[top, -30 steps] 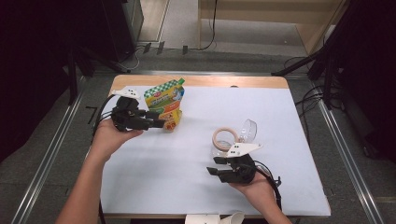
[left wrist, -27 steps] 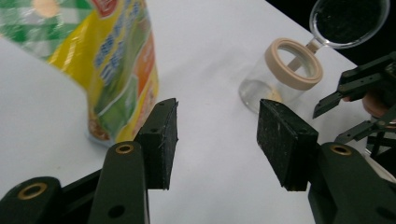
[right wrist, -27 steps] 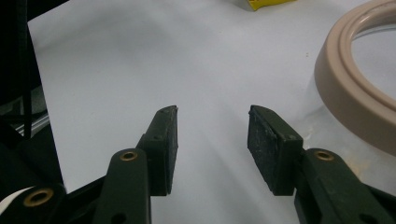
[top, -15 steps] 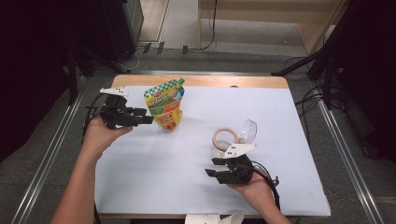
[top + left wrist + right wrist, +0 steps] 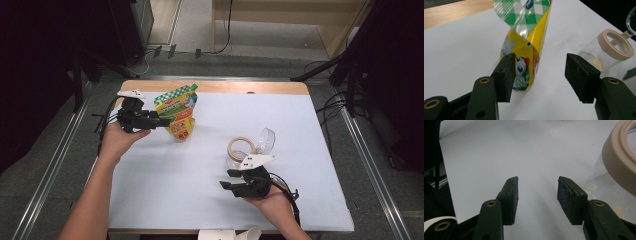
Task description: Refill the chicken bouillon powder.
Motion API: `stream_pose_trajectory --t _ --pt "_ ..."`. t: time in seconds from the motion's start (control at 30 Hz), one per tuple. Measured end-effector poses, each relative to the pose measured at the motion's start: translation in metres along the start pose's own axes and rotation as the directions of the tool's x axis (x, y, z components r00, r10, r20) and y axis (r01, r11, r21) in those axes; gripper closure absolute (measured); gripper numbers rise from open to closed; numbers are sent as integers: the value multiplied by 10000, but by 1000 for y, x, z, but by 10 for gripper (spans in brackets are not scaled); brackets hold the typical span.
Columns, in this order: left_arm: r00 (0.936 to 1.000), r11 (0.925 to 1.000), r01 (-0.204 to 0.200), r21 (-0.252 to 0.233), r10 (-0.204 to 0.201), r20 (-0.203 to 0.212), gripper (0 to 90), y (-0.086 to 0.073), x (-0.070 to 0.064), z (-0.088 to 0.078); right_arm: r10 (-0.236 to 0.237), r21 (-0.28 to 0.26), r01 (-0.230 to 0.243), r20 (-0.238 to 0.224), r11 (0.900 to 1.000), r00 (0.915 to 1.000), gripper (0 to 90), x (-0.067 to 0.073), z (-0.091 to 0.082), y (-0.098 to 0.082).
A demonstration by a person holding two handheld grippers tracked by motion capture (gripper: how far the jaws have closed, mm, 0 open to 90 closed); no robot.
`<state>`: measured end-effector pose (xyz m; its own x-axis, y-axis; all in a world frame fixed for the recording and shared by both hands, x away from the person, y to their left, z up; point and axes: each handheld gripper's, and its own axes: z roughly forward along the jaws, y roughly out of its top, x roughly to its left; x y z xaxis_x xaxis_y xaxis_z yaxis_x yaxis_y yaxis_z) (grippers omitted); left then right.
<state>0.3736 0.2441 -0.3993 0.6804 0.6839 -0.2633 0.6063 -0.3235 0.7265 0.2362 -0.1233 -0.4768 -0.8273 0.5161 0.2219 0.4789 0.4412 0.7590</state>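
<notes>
Your left gripper (image 5: 540, 75) has just been opening, fingers spread, snack pouch (image 5: 526, 50) standing free between them; right gripper (image 5: 537, 200) fingers spread, holding nothing.

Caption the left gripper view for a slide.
Open left claw faces an upright yellow-and-green printed foil pouch on a white table; clear jar with beige rim stands beyond.

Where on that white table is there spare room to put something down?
The widest bare patch lies between the pouch and the clear jar, running toward the near edge. The far right corner of the table is free too. It is crowded around the jar, beside the right gripper.
</notes>
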Motion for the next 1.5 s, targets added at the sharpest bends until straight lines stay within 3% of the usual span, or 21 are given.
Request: stream_pose_trajectory --t 0.27,0.6,0.7,1.03,1.3,1.5 --pt "9999 9998 -58 -172 55 -156 535 6 -4 19 27 -26 -27 25 10000 10000 530 2 -2 -2" --pt "9995 9992 -113 -371 102 -309 826 5 -6 24 124 -223 -122 82 9997 9999 531 2 -2 -3" --pt "9978 9982 -431 -418 409 -523 847 5 -9 24 26 -314 -26 12 9995 10000 531 4 0 0" --pt "9995 9994 -96 -343 86 -295 900 6 -10 24 -215 -405 209 -147 9990 9997 530 10 4 9" --pt "9995 9998 -195 14 195 -255 900 11 -16 21 -363 -557 353 -169 9978 9992 530 13 7 15" --pt "9987 9987 -500 59 500 84 900 19 -32 12 -453 -517 445 -131 9977 9989 527 15 7 16"
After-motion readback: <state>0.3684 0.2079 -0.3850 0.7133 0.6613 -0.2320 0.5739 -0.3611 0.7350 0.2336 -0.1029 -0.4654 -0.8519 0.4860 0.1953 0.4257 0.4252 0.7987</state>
